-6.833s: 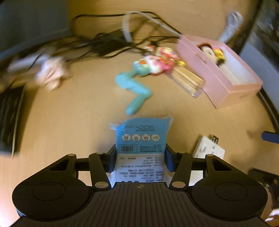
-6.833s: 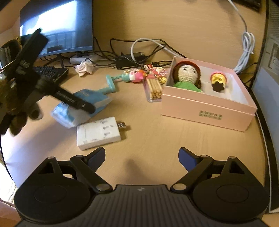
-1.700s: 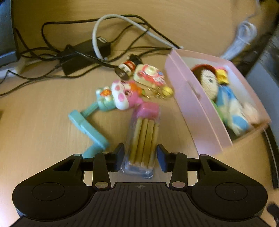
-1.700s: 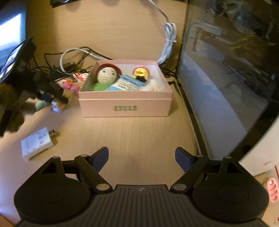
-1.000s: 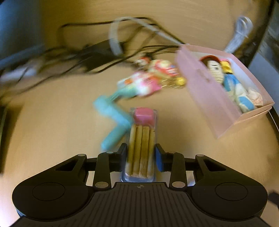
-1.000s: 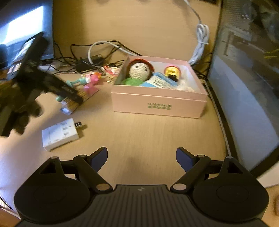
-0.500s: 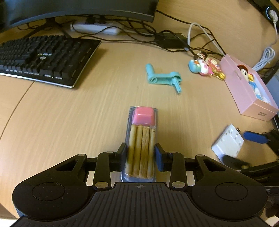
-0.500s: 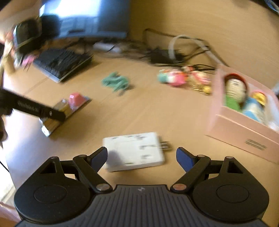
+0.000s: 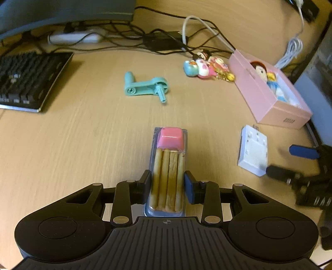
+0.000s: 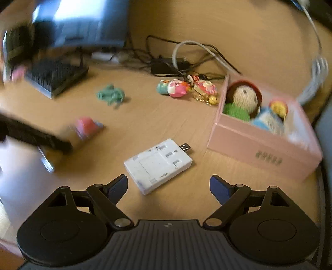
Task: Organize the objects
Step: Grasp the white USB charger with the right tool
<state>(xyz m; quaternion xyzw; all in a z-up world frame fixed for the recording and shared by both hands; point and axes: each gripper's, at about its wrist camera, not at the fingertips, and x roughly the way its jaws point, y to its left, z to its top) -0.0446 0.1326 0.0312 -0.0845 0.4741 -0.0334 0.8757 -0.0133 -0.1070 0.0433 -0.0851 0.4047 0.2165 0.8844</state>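
We note a matt wood-grain desk [image 9: 83, 135], a glossy clear plastic snack pack [image 9: 169, 166], a matt pink cardboard box [image 10: 259, 149], a crocheted yarn doll [image 10: 244, 97] and a scuffed white plastic adapter [image 10: 157, 164].

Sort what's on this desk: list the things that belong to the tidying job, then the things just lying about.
Job:
- biscuit-stick pack, gripped in left tongs
- pink box of dolls
- white adapter, ahead of open right tongs
- teal crank
- toy keychains

Lying about:
- keyboard
- cables
- monitor

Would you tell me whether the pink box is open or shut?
Open: the pink box has no lid on, and a crocheted doll shows inside.
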